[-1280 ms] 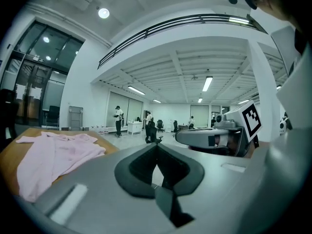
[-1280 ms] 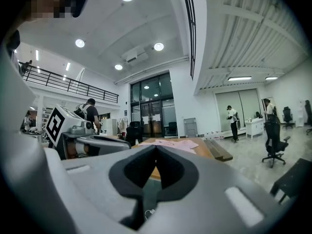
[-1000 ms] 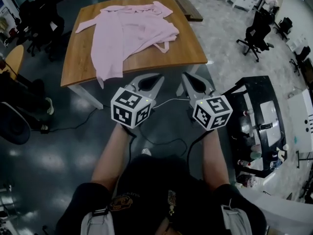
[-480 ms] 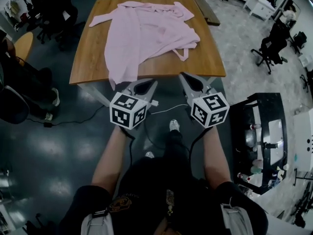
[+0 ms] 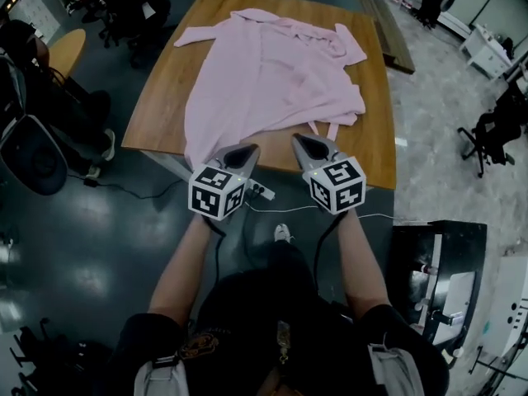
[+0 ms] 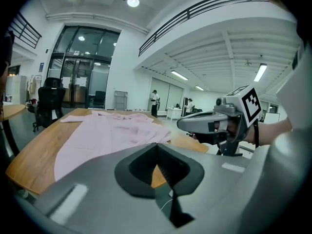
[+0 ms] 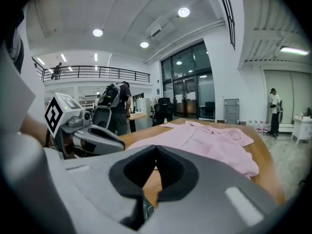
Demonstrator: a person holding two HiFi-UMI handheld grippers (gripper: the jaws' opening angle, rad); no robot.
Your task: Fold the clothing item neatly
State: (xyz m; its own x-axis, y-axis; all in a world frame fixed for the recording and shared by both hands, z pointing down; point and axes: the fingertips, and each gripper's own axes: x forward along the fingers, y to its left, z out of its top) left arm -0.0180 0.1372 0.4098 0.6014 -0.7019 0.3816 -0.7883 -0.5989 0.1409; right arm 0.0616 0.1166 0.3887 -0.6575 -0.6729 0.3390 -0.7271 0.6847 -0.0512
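A pink shirt (image 5: 272, 77) lies spread and rumpled on the wooden table (image 5: 165, 89), its hem hanging over the near edge and one sleeve stretched to the far left. It also shows in the left gripper view as the shirt (image 6: 105, 130) and in the right gripper view as the shirt (image 7: 204, 140). My left gripper (image 5: 247, 148) and right gripper (image 5: 299, 139) are both shut and empty. They hover side by side just at the table's near edge, tips short of the shirt's hem.
Office chairs (image 5: 33, 151) stand at the left of the table and another (image 5: 495, 130) at the right. A black cart (image 5: 433, 279) stands at the lower right. A cable and power strip (image 5: 262, 193) lie on the dark floor under the grippers. People stand far off.
Both grippers and the head view have come forward toward the table. The table and shirt now sit closer and larger, and the gripper tips have reached the table's near edge.
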